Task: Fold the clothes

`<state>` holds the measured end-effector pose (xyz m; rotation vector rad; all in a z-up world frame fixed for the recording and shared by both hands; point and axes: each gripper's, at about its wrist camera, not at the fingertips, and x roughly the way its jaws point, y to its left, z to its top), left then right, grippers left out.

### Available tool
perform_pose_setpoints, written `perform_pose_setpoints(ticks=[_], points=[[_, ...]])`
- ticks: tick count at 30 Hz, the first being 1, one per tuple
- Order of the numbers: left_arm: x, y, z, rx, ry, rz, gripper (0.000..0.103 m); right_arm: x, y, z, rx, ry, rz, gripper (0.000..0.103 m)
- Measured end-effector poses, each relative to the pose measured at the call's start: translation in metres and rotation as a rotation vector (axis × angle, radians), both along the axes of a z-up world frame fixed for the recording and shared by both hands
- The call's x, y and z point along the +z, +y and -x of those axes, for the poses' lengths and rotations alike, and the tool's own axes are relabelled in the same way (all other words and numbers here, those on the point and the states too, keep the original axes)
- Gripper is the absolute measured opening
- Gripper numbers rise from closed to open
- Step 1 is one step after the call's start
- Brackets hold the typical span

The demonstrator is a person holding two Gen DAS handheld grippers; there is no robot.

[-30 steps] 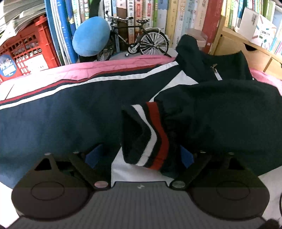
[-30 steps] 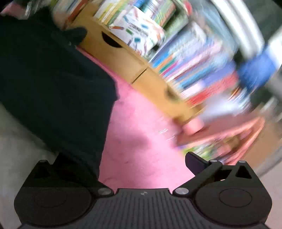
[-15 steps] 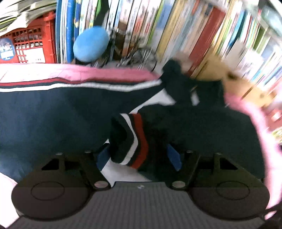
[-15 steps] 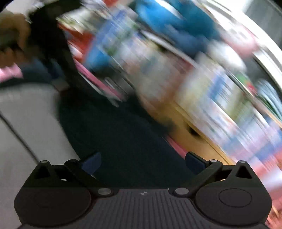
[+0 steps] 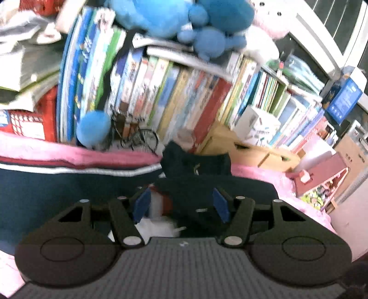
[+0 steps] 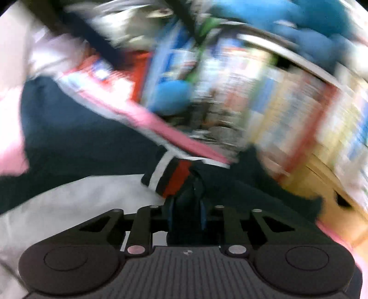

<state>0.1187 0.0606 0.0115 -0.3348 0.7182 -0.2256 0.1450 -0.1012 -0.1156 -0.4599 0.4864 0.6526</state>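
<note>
Books [image 5: 174,96] and blue plush toys [image 5: 161,16] crowd the upper half of the left wrist view, behind a pink cover [image 5: 76,154] on which the dark navy jacket [image 5: 57,188] lies across the lower middle. At lower centre the left gripper [image 5: 181,204] is closing, its blue pads about half apart around the jacket's striped cuff [image 5: 165,202] and dark cloth. Though the right wrist view is badly smeared, the right gripper [image 6: 186,214] at lower centre is closing, its jaws narrow and apparently pinching dark fabric just below the cuff.
</note>
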Motion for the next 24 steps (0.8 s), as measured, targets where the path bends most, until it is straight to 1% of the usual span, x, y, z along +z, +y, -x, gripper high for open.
perform_pose_setpoints(ticks=[2, 3, 4, 6, 7, 9, 12, 13, 14, 15, 16, 18, 19, 20, 23, 24], points=[[-0.001, -0.005, -0.004, -0.003, 0.007, -0.040, 0.059, 0.022, -0.041, -0.008, -0.138, -0.031, -0.073, 0.021], [-0.002, -0.008, -0.007, -0.005, 0.011, -0.062, 0.059, 0.038, -0.071, -0.013, -0.227, -0.057, -0.107, 0.021], [-0.005, -0.019, -0.012, -0.036, 0.015, -0.111, 0.059, 0.054, -0.102, -0.018, -0.320, -0.085, -0.141, 0.021], [-0.012, -0.048, -0.022, -0.118, 0.016, -0.206, 0.059, 0.083, -0.168, -0.025, -0.495, -0.169, -0.155, 0.020], [-0.017, -0.071, -0.029, -0.184, 0.002, -0.234, 0.059, 0.095, -0.198, -0.028, -0.570, -0.209, -0.146, 0.020], [-0.027, -0.118, -0.043, -0.321, -0.030, -0.287, 0.059, 0.113, -0.252, -0.027, -0.702, -0.284, -0.097, 0.020], [-0.044, -0.190, -0.070, -0.477, -0.050, -0.313, 0.056, 0.127, -0.318, -0.024, -0.863, -0.359, -0.024, 0.020], [-0.051, -0.215, -0.081, -0.519, -0.046, -0.314, 0.052, 0.128, -0.337, -0.017, -0.906, -0.368, -0.021, 0.020], [-0.057, -0.236, -0.091, -0.550, -0.038, -0.319, 0.049, 0.128, -0.351, -0.013, -0.941, -0.374, -0.026, 0.019], [-0.064, -0.256, -0.100, -0.579, -0.030, -0.324, 0.043, 0.128, -0.365, -0.010, -0.974, -0.378, -0.031, 0.019], [-0.070, -0.275, -0.108, -0.601, -0.021, -0.330, 0.039, 0.127, -0.377, -0.006, -0.997, -0.377, -0.040, 0.019], [-0.083, -0.308, -0.124, -0.639, -0.005, -0.349, 0.036, 0.122, -0.394, 0.000, -1.015, -0.369, -0.056, 0.019], [-0.090, -0.323, -0.129, -0.648, 0.006, -0.379, 0.033, 0.121, -0.400, 0.004, -1.015, -0.369, -0.055, 0.019], [-0.097, -0.337, -0.134, -0.657, 0.017, -0.411, 0.033, 0.120, -0.403, 0.005, -1.009, -0.375, -0.049, 0.019], [-0.121, -0.369, -0.151, -0.650, 0.033, -0.543, 0.032, 0.120, -0.408, 0.008, -0.989, -0.397, -0.037, 0.019], [-0.125, -0.373, -0.156, -0.644, 0.022, -0.553, 0.032, 0.121, -0.409, 0.009, -0.985, -0.401, -0.037, 0.020]])
